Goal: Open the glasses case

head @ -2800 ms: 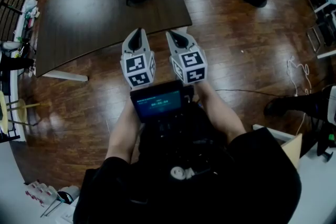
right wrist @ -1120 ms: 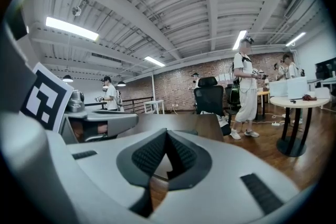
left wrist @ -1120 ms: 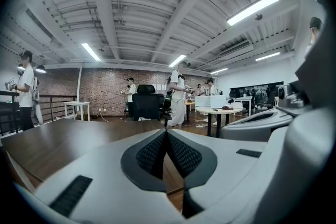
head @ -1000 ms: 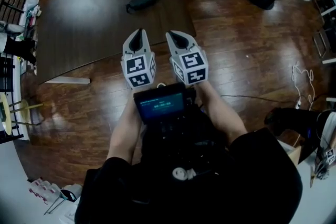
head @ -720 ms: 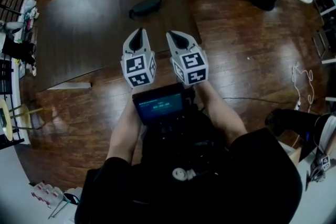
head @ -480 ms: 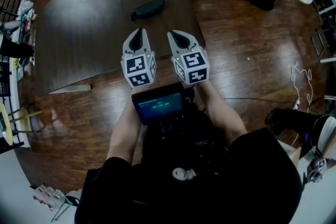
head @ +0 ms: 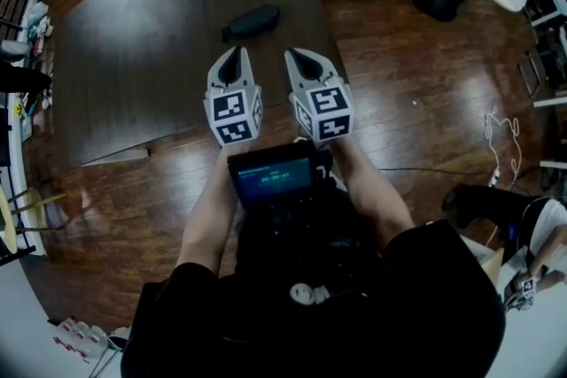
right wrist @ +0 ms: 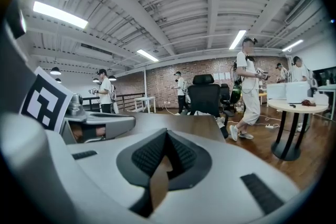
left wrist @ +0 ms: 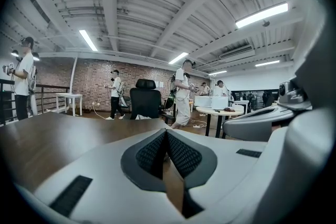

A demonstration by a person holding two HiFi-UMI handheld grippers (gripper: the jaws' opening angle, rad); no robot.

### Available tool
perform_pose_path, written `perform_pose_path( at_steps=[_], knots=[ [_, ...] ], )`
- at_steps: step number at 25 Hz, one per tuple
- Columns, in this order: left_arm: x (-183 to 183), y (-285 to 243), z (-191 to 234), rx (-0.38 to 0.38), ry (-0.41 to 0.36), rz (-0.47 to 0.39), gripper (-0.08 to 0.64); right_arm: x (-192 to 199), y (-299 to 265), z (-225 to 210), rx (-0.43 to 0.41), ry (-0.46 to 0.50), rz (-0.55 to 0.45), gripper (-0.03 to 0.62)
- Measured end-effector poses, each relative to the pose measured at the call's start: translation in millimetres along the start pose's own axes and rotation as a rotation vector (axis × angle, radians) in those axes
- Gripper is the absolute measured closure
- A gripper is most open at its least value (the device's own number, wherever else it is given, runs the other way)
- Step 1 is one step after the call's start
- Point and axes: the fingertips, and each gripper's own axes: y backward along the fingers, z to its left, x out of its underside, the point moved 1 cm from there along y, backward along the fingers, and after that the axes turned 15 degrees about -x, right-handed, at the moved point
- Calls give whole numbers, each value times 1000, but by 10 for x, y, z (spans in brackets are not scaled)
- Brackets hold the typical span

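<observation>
One closed glasses case [head: 251, 22], on dark table [head: 133, 40]

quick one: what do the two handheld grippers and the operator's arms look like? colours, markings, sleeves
Both the left gripper and the right gripper have pale grey shells tapering to dark pointed tips. Each carries a white cube with black square markers. The jaw pads are dark grey with a fine dimpled texture. The person wears black sleeves; the forearms are bare.

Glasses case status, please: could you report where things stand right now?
Left gripper and right gripper both shut, empty, over table's near edge. Glasses case closed, untouched, farther along. Nothing in between.
</observation>
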Motion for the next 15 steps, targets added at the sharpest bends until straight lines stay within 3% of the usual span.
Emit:
perform_pose_path(
  at_steps=[15],
  knots=[
    [-219, -633, -173, -28, -42, -1, 560, -90, -382, -615, -46, -30, 3, 574]
  ],
)
